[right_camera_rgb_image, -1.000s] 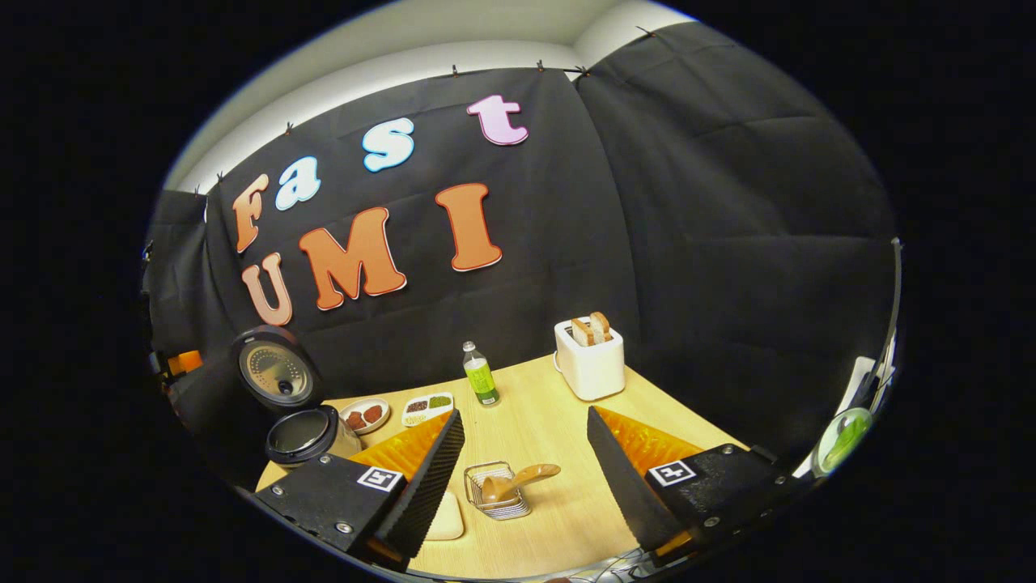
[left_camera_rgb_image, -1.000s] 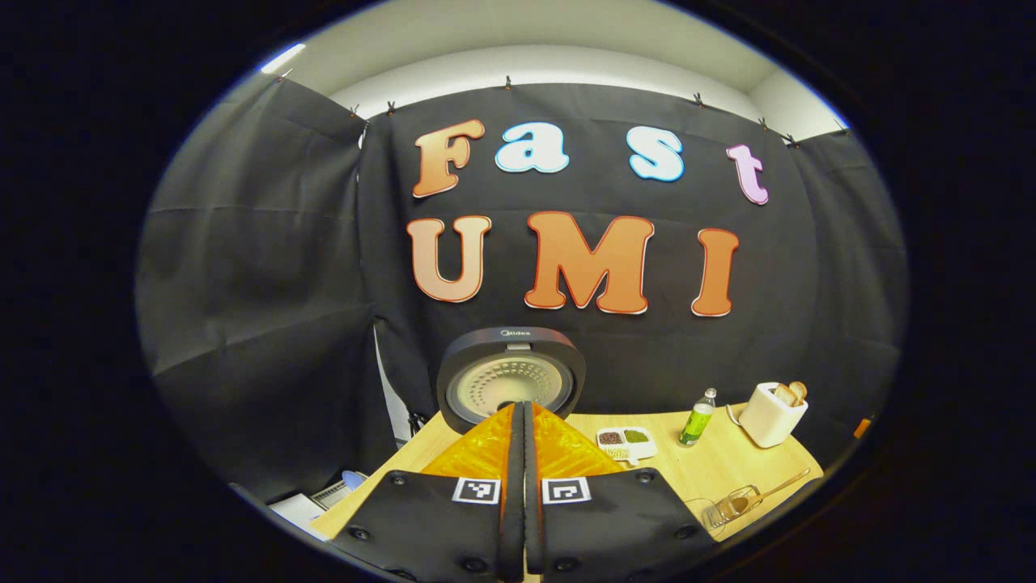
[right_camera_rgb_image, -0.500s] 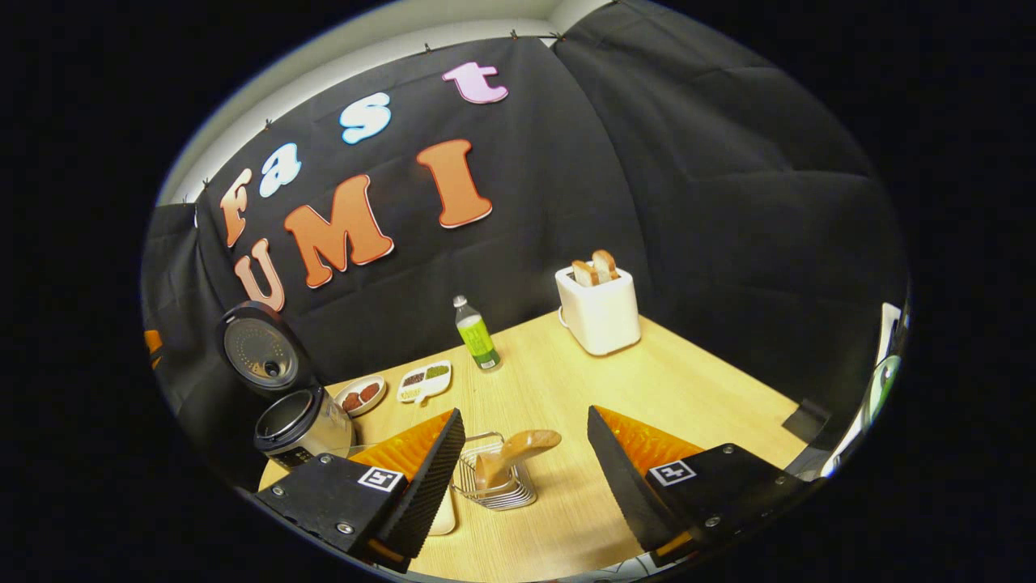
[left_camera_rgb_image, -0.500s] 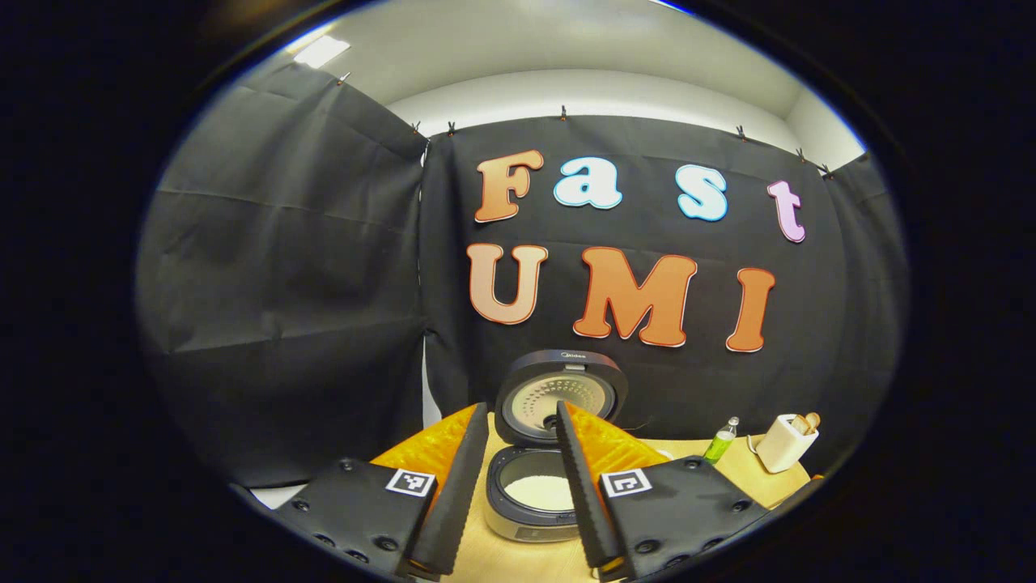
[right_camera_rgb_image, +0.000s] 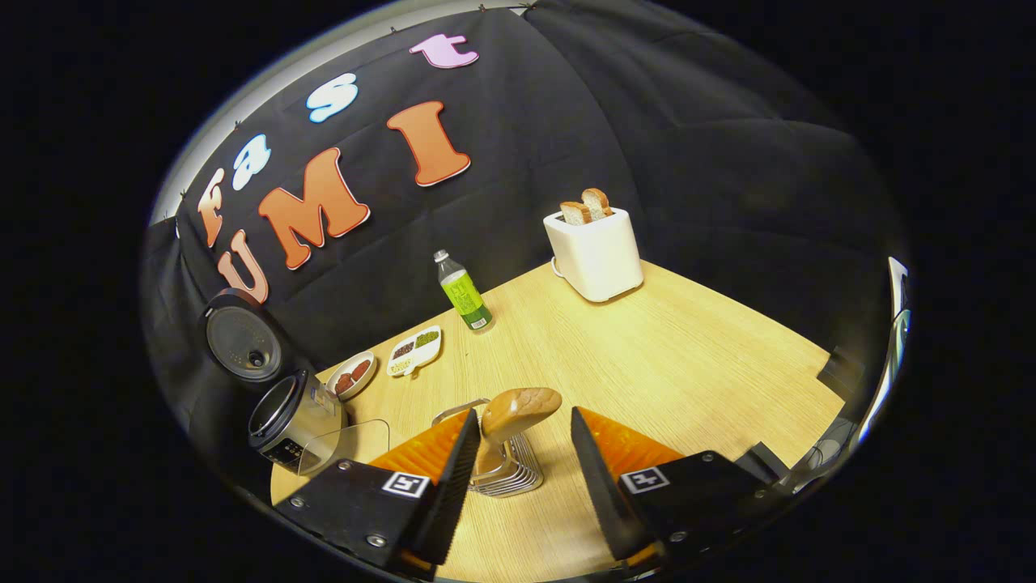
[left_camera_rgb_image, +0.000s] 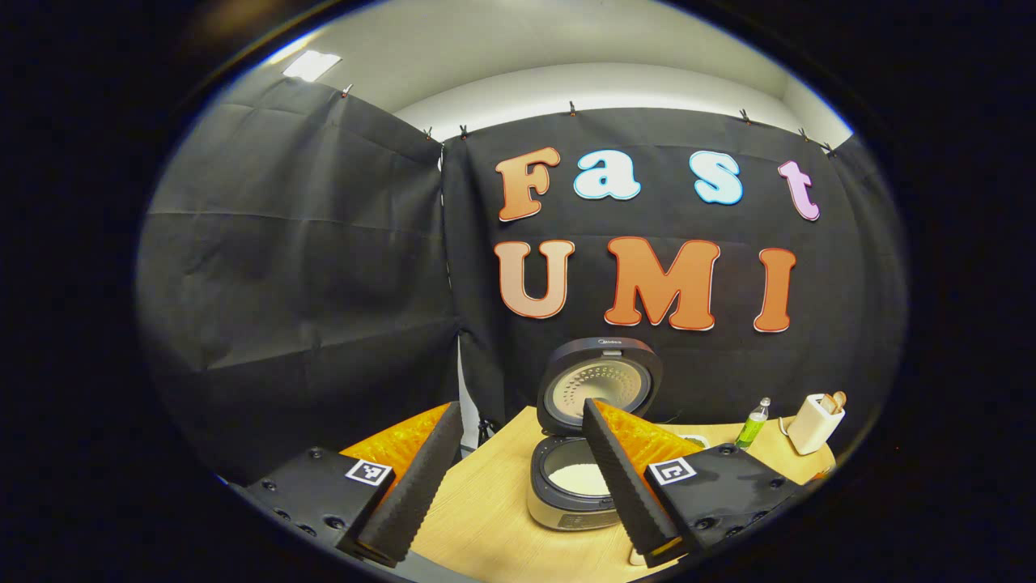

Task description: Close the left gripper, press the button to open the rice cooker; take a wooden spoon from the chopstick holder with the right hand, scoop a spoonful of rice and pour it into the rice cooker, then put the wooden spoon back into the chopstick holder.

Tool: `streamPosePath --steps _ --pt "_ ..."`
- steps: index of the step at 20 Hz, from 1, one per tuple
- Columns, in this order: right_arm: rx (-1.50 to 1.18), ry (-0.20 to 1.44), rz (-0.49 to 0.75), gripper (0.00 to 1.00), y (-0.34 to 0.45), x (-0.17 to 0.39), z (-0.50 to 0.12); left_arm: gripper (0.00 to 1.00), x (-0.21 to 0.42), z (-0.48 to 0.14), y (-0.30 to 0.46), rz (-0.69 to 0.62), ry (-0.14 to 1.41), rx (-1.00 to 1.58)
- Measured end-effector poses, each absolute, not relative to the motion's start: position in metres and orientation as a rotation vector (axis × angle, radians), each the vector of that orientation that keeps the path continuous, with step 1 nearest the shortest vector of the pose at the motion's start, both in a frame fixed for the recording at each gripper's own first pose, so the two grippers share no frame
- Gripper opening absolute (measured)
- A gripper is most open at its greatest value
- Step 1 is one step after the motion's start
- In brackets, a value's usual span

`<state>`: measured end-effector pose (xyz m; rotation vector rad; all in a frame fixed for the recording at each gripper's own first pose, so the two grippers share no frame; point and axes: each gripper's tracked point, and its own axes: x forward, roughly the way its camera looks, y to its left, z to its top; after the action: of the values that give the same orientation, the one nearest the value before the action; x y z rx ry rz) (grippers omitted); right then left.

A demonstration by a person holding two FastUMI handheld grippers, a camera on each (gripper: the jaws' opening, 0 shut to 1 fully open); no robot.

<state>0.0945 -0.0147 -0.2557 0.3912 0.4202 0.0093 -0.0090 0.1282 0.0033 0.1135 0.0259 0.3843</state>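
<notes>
The rice cooker stands open on the wooden table, lid upright and white rice showing in its pot. My left gripper hangs open just left of it, above the table. In the right gripper view the same cooker sits at the far left. A wooden spoon stands in a wire chopstick holder. My right gripper is open around the holder and spoon, one finger on each side, with the left finger close to the spoon's handle.
A clear container lies right of the cooker. A small dish and a divided tray sit behind it. A green bottle and a white toaster with bread stand farther back. The table stretches away to the right.
My left gripper opened from shut and backed away leftward from the cooker. My right gripper came down and forward over the holder, and its fingers narrowed around the spoon.
</notes>
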Motion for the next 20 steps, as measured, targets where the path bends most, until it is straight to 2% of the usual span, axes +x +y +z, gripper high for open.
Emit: streamPosePath --steps 3,4,7,8,10,13,14,15,20 --pt "0.375 0.432 0.034 0.57 -0.009 0.097 -0.251 0.97 -0.013 -0.002 0.128 0.403 0.044 0.123" --pt "0.372 0.442 0.051 0.48 -0.006 0.097 -0.25 0.97 -0.014 -0.002 0.126 0.404 0.044 0.123" --pt "0.444 0.463 0.101 0.38 0.01 0.106 -0.238 0.97 -0.019 -0.001 0.123 0.414 0.041 0.123" --pt "0.454 0.465 0.116 0.3 0.015 0.108 -0.235 0.97 -0.02 0.0 0.122 0.417 0.037 0.126" --pt "0.412 0.472 0.143 0.23 0.025 0.111 -0.234 0.97 -0.023 0.001 0.119 0.413 0.029 0.136" --pt "0.347 0.45 0.141 0.17 0.032 0.113 -0.22 0.97 -0.022 0.002 0.117 0.391 0.028 0.16" --pt "0.334 0.445 0.141 0.11 0.035 0.112 -0.214 0.97 -0.02 0.004 0.119 0.384 0.023 0.166" --pt "0.327 0.44 0.139 0.16 0.037 0.11 -0.206 0.97 -0.018 0.004 0.121 0.378 0.023 0.167" --pt "0.241 0.373 0.087 0.15 0.039 0.093 -0.16 0.98 -0.001 0.004 0.136 0.322 0.037 0.157"
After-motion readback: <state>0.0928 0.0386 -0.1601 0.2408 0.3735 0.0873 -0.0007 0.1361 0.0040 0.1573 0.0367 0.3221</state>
